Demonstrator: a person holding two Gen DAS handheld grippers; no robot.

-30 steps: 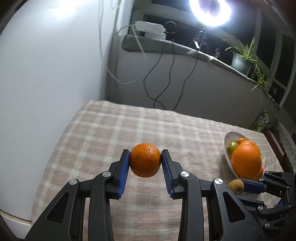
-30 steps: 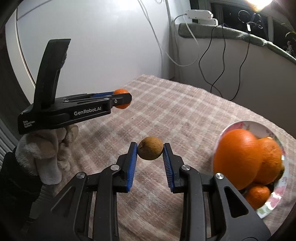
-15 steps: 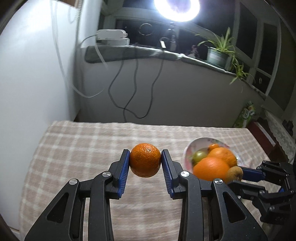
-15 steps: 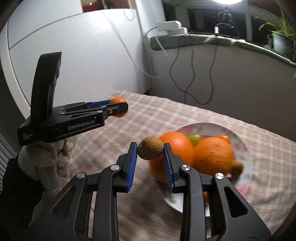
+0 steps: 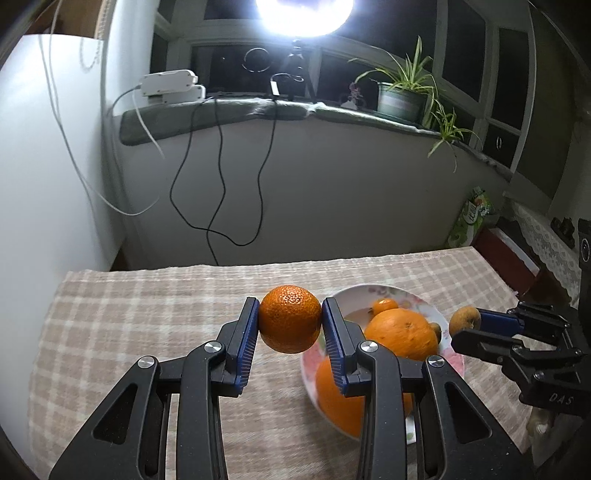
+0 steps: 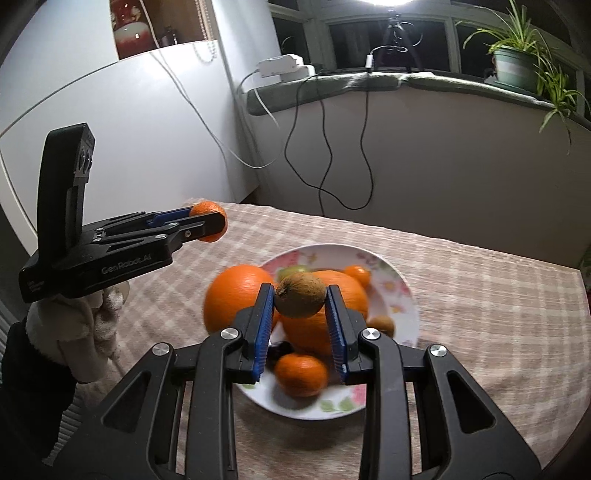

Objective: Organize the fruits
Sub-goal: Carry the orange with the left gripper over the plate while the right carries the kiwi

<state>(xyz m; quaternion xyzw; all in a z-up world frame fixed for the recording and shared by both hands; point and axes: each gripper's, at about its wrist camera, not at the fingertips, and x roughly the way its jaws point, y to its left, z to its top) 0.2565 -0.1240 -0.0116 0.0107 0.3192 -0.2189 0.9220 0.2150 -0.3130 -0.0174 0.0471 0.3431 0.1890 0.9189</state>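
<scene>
My left gripper [image 5: 290, 325] is shut on a small orange mandarin [image 5: 290, 317] and holds it in the air just left of the flowered plate [image 5: 384, 293]. It also shows in the right wrist view [image 6: 208, 223]. My right gripper [image 6: 300, 304] is shut on a brown kiwi [image 6: 300, 299] and holds it above the plate [image 6: 400, 291]. The plate holds two big oranges [image 6: 231, 295], small mandarins [image 6: 300, 373], a green fruit and another kiwi [image 6: 382, 325].
The plate stands on a table with a beige checked cloth [image 5: 147, 314]. A white wall [image 5: 44, 184] is at the left. Behind the table is a low ledge with cables [image 5: 218, 166], a potted plant [image 5: 400, 98] and a bright ring light [image 5: 303, 14].
Both grippers have swung toward the plate with their fruit. The kiwi now hangs over the plate's middle, and the mandarin is close to the plate's left rim.
</scene>
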